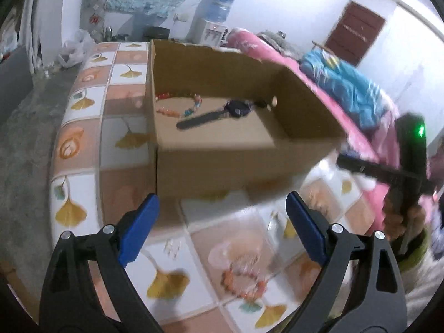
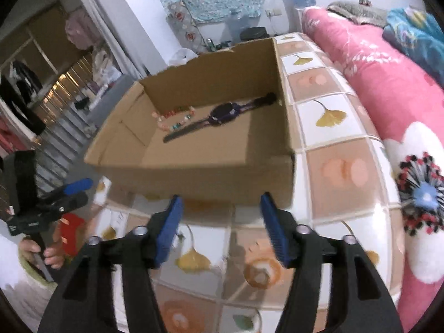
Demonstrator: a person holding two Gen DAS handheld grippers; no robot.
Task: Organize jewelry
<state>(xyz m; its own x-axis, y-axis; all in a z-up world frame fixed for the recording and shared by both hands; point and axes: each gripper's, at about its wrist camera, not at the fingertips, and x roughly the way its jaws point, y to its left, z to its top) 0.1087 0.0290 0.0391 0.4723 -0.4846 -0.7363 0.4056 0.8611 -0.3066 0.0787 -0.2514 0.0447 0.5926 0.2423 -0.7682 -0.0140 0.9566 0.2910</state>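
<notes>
An open cardboard box (image 1: 222,172) stands on the tiled tabletop (image 1: 83,105). Inside it lie a black watch (image 1: 236,108) and a coloured bead bracelet (image 1: 180,105), also visible as the watch (image 2: 222,112) and bracelet (image 2: 177,116) in the right wrist view. An orange bead bracelet (image 1: 244,283) lies loose on the table in front of the box, below and between the pads of my open left gripper (image 1: 222,198). Two small pale trinkets (image 1: 172,247) lie near it. My right gripper (image 2: 221,197) is open and empty, just short of the box (image 2: 194,172).
A pink flowered quilt (image 2: 388,97) with a blue cloth (image 1: 347,83) on it borders the table on the right. The table's left edge drops to a grey floor (image 1: 22,138). A water dispenser (image 1: 216,19) stands behind. A hand (image 2: 41,252) holds the left gripper.
</notes>
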